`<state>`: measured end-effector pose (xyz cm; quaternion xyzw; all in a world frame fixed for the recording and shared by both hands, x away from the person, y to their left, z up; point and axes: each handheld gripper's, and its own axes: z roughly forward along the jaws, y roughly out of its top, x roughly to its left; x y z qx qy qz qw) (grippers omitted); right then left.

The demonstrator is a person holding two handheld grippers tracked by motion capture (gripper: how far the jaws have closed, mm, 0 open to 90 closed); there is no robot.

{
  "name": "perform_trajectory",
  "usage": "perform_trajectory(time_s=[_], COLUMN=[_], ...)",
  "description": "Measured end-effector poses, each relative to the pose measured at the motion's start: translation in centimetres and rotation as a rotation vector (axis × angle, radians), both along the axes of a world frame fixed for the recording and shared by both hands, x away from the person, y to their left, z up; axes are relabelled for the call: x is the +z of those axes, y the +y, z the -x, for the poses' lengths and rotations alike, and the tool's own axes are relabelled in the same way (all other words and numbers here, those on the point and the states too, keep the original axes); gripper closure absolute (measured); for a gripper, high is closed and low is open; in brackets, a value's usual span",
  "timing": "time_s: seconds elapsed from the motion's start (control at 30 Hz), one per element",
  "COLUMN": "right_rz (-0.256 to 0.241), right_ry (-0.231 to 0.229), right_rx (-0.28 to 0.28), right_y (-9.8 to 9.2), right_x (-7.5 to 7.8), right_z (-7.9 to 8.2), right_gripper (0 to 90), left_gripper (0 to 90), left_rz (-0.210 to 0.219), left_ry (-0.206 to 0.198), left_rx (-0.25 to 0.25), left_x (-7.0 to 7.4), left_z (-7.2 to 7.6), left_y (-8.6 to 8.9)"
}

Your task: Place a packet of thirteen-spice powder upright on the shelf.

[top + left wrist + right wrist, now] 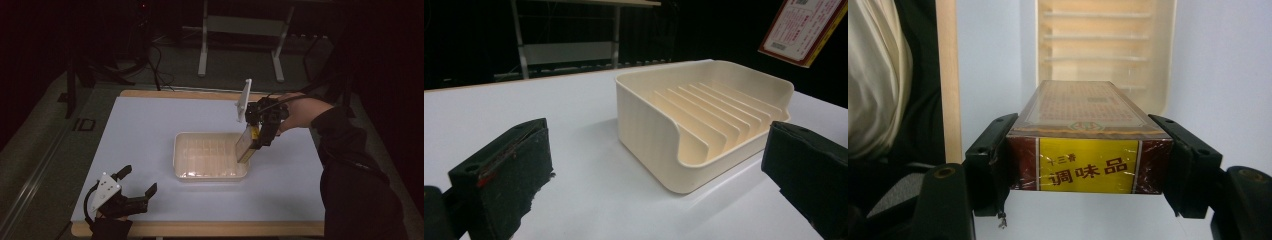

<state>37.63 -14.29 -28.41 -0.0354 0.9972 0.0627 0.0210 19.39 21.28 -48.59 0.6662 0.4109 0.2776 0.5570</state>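
Right gripper view: the right gripper clamps a seasoning box by its sides, tilted above the right end of the cream ribbed tray. The left gripper rests spread wide near the tray's front-left.

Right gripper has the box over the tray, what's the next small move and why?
Probably lower the seasoning box straight down into a slot of the cream slotted tray. The right gripper is shut on the box, which hangs tilted above the tray's right end and is not yet between the dividers. The left gripper rests open, well clear.
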Motion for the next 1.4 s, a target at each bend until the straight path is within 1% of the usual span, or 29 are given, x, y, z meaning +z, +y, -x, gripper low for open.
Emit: perform_trajectory(time_s=[0.13,0.23,0.37,0.5,0.63,0.73,0.87,1.1,1.23,1.3,1.33,1.4], right_rz=[-0.041,-0.063,-0.102,-0.122,-0.169,-0.19,-0.215,-0.231,-0.245,-0.246,-0.247,-0.247], right_ry=[0.004,0.005,0.011,0.007,0.008,0.001,0.008,0.026,0.047,0.048,0.053,0.053], right_rx=[0.036,0.034,0.048,0.052,0.059,0.073,0.088,0.071,0.06,0.052,0.049,0.041], right_y=[0.6,0.9,1.2,1.3,1.5,1.8,2.0,2.1,2.1,2.1,2.2,2.2], right_x=[-0.4,-0.6,-0.8,-0.9,-1.2,-1.5,-2.1,-3.5,-4.2,-4.3,-4.6,-4.9], right_z=[0.0,-0.1,-0.2,-0.3,-0.6,-0.7,-1.0,-2.0,-2.7,-2.8,-3.1,-3.3], right_gripper=[31.9,31.9,31.9,31.9,31.9,31.9,32.0,32.0,31.9,32.0,31.9,32.0], left_gripper=[0.0,0.0,0.0,0.0,0.0,0.0,0.0,0.0,0.0,0.0,0.0,0.0], left_rz=[0.003,0.002,0.0,0.001,0.001,0.001,0.003,0.005,0.007,0.007,0.007,0.008], left_ry=[-0.001,0.0,0.0,0.0,0.0,0.001,0.0,-0.002,-0.003,-0.002,-0.002,-0.003], left_rx=[0.003,0.002,0.002,0.002,0.001,0.0,-0.001,0.001,0.001,0.002,0.003,0.002], left_x=[0.0,0.0,0.0,0.0,0.0,0.0,0.0,0.0,0.0,0.0,0.0,0.0], left_z=[0.0,0.0,0.0,0.0,0.0,0.0,0.0,0.0,0.0,0.0,0.0,0.0], left_y=[0.0,0.0,0.0,0.0,0.0,0.0,0.0,0.1,0.1,0.2,0.2,0.2])
